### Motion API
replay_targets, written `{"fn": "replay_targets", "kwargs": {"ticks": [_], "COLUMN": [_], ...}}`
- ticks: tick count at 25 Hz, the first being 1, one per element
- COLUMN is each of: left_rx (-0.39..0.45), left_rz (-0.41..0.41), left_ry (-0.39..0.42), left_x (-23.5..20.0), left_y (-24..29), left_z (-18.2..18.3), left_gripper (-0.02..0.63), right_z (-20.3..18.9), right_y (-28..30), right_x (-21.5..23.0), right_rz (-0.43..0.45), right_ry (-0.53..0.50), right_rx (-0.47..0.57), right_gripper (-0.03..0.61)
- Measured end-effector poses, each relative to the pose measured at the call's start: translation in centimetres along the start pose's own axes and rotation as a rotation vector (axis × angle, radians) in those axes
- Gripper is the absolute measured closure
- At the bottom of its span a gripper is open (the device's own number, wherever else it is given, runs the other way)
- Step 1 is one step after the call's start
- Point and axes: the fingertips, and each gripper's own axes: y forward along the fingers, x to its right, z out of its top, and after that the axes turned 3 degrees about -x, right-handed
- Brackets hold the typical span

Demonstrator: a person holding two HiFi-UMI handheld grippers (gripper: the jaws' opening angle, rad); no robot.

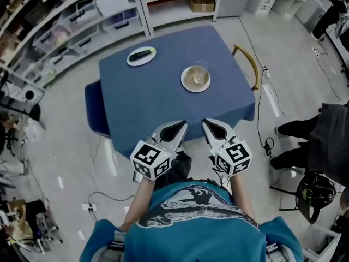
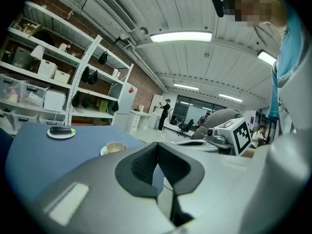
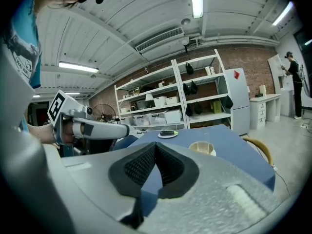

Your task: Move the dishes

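Observation:
A blue-clothed table (image 1: 147, 100) holds two dishes. At its far left is a small white plate (image 1: 141, 55) with a dark, green-tipped thing lying on it; the same plate (image 2: 61, 131) (image 3: 168, 134) shows in both gripper views. Nearer the middle right, a glass stands on a white saucer (image 1: 196, 78) (image 2: 115, 147) (image 3: 201, 147). My left gripper (image 1: 179, 126) (image 2: 157, 145) and right gripper (image 1: 209, 124) (image 3: 155, 146) hover side by side over the table's near edge, well short of both dishes. Both are shut with nothing between their pads.
A blue chair (image 1: 94, 109) is tucked in at the table's left and a wooden chair (image 1: 248, 64) at its far right. Shelving (image 1: 82, 21) with boxes runs behind. A person's legs (image 1: 305, 130) stand at the right, and cables (image 1: 267, 100) lie on the floor.

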Motion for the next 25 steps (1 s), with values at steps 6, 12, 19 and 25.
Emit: {"fn": "replay_targets", "kwargs": {"ticks": [6,12,19,25], "left_rx": [0.001,-0.026,-0.029,0.039], "left_rz": [-0.021,-0.014,0.074,0.235], "left_ry": [-0.003,-0.022,-0.061,-0.111], "left_x": [-2.7,-4.1,-5.6,-7.4], "left_y": [3.1,4.3,6.3,7.8], "left_z": [1.7,2.5,3.1,5.3], "left_gripper": [0.601,0.601,0.601,0.601], "right_z": [1.2,2.1,3.2,3.6], "right_y": [2.9,4.8,6.3,8.4], "right_x": [3.9,6.5,11.0,14.4], "right_rz": [-0.02,-0.042,-0.013,0.096], "right_ry": [0.015,0.027,0.017,-0.053], "right_rx": [-0.016,-0.036,-0.066,-0.149], "right_gripper": [0.575,0.575,0.575,0.565]}}
